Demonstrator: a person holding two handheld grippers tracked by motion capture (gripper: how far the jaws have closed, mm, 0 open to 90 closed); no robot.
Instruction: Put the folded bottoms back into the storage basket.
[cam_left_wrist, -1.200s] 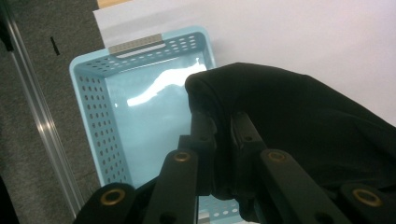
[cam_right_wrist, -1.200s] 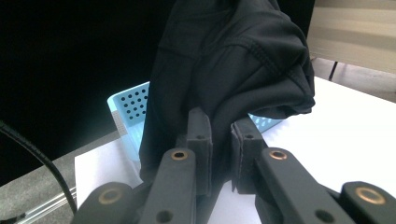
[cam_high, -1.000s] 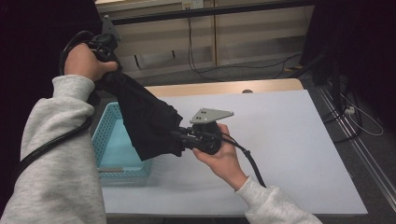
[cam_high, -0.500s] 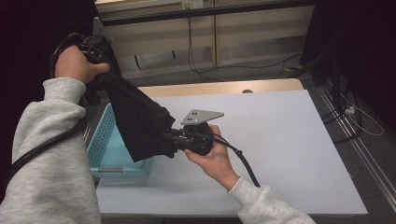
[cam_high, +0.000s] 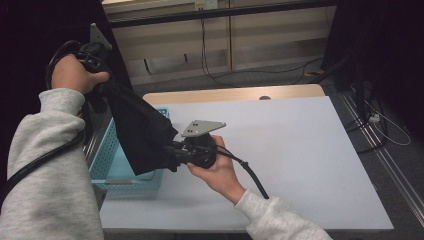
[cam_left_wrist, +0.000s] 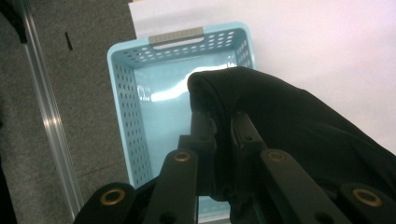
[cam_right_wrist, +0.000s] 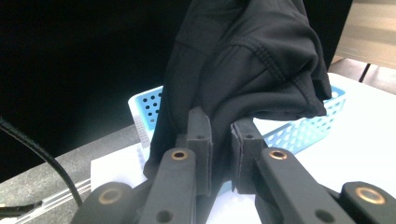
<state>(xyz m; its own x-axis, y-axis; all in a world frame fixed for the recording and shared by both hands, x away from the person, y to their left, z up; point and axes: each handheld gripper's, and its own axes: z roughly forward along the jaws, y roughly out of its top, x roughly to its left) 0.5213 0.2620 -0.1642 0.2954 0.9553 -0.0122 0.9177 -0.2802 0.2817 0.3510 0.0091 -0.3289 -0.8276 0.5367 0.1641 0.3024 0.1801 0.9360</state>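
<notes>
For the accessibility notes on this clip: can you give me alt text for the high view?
A person holds a black cloth stretched between two grippers, the left gripper raised high and the right gripper low, above a light blue basket at the left edge of a white table. Both grippers are shut on the cloth.

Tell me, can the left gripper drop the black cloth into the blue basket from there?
Probably yes. The left gripper holds the cloth right above the open basket, with nothing between. But the right gripper grips the cloth too.
</notes>
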